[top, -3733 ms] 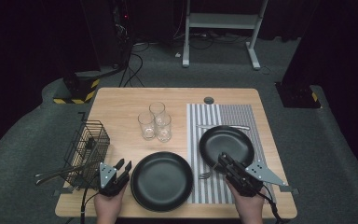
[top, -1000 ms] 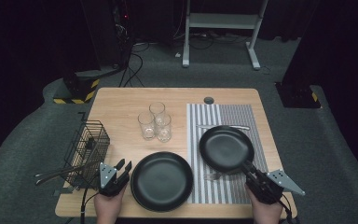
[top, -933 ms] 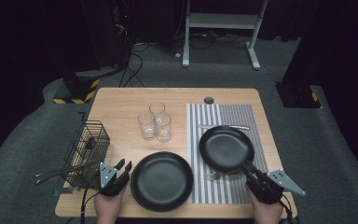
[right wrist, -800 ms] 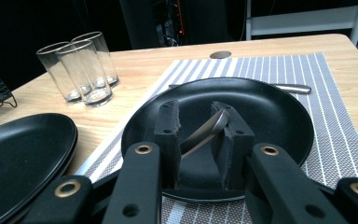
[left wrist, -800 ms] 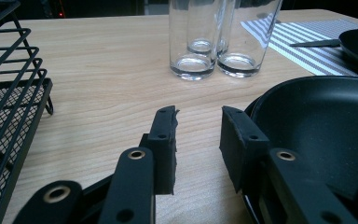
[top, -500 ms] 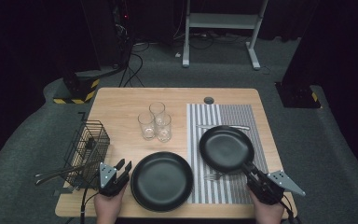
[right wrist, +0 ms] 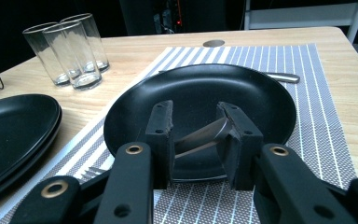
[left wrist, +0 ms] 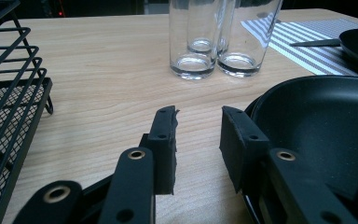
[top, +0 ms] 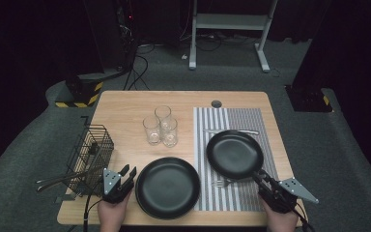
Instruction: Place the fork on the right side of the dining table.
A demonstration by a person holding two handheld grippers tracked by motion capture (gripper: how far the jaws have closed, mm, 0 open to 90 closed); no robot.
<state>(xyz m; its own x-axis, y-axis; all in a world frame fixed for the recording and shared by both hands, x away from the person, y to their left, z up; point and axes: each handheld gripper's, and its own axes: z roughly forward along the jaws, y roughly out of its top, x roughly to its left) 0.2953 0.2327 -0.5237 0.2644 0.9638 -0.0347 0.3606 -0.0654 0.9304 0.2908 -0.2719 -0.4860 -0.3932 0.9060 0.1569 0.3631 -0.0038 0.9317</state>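
A silver fork [top: 229, 182] lies on the striped placemat [top: 251, 121], just in front of a black plate [top: 234, 153]. Its handle [right wrist: 200, 137] runs between the jaws of my right gripper [top: 260, 176] [right wrist: 196, 109]. Those jaws have just been opening, and the left pad stands clear of the handle. A second black plate [top: 168, 186] [left wrist: 326, 121] rests on the bare wood. To its left my left gripper [top: 128, 170] [left wrist: 198, 114] stands open, with nothing between its jaws.
Three clear glasses [top: 159, 128] [left wrist: 214, 37] [right wrist: 70, 46] stand mid-table. A black wire basket [top: 89, 154] [left wrist: 9, 93] with utensils sits at the left edge. A knife [top: 232, 131] lies on the placemat behind the plate. A round hole [top: 216, 103] marks the table's back.
Since the oldest frame my right gripper has drawn back from the plate's near rim toward the table's front edge, and the fork lies on the placemat. The left gripper has stayed put.
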